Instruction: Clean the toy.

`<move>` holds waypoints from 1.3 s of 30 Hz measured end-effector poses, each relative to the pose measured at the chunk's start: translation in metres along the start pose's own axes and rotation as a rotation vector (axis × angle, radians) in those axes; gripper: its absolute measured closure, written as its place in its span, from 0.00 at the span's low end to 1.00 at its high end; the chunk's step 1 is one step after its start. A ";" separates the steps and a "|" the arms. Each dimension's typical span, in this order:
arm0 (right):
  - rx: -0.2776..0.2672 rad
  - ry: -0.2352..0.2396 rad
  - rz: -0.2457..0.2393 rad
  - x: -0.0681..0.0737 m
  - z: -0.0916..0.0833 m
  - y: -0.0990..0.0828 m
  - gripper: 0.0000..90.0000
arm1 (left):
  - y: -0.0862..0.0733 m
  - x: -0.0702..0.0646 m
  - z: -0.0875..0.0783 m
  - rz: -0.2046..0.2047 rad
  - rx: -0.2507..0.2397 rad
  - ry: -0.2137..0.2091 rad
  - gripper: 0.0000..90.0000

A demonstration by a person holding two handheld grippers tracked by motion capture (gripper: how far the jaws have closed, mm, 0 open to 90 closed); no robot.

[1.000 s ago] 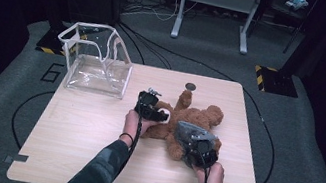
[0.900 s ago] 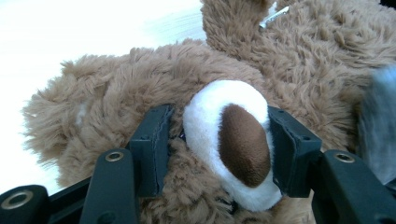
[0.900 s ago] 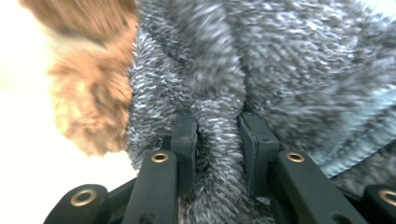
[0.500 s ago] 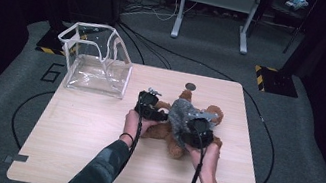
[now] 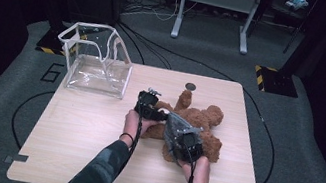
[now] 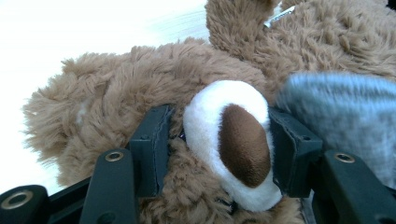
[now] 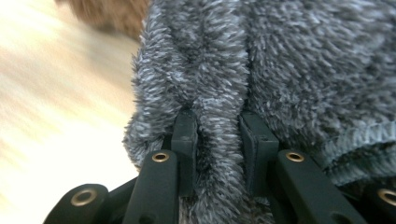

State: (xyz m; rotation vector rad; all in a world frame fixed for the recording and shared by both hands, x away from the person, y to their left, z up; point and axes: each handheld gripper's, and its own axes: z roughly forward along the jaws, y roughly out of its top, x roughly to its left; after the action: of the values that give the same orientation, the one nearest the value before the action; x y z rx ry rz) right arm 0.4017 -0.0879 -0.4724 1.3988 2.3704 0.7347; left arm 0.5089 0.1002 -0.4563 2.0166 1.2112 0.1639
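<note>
A brown teddy bear [image 5: 209,122] lies on the wooden table [image 5: 88,129], right of centre. My left gripper [image 5: 160,116] is shut on its white muzzle [image 6: 229,140] with the brown nose; the black pads [image 6: 152,140] press in from both sides. My right gripper [image 5: 177,135] is shut on a fold of grey fuzzy cloth [image 7: 289,60], which bunches up between its jaws. The grey cloth [image 5: 176,126] lies over the bear's middle, just right of the muzzle [image 6: 341,107]. Brown fur [image 7: 107,14] shows beyond the cloth in the right gripper view.
A clear plastic box [image 5: 97,62] with a white rim stands at the table's back left corner. A small dark disc [image 5: 190,87] lies near the back edge, behind the bear. Black cables run across the grey floor beyond the table.
My right gripper carried the grey cloth away from the person over the bear, then drew back toward the front edge. The left gripper stayed on the muzzle.
</note>
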 end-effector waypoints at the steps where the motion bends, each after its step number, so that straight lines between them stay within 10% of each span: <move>1: 0.003 0.001 -0.001 -0.002 -0.001 -0.002 0.78 | 0.000 0.000 0.000 0.000 -0.001 -0.001 0.50; 10: -0.162 0.026 0.026 -0.002 -0.040 0.034 0.76 | 0.002 0.001 0.000 -0.006 0.005 -0.004 0.50; 19: -0.039 0.020 0.036 0.006 0.010 0.017 0.77 | 0.001 0.007 -0.001 -0.013 0.005 -0.037 0.50; 28: -0.036 0.036 0.022 -0.001 0.002 0.005 0.77 | 0.002 0.007 -0.009 -0.001 -0.027 -0.067 0.44; 34: -0.075 0.012 0.025 0.002 -0.007 0.006 0.77 | 0.003 0.003 -0.039 0.098 -0.072 -0.048 0.33; 39: -0.105 0.010 0.015 0.003 -0.012 0.006 0.77 | -0.019 0.016 -0.064 0.095 -0.140 -0.031 0.32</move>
State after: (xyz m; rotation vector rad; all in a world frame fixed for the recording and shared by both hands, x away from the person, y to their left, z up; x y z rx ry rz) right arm 0.3987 -0.0860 -0.4592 1.3746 2.2950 0.8585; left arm 0.4745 0.1524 -0.4278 1.9478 1.0561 0.2561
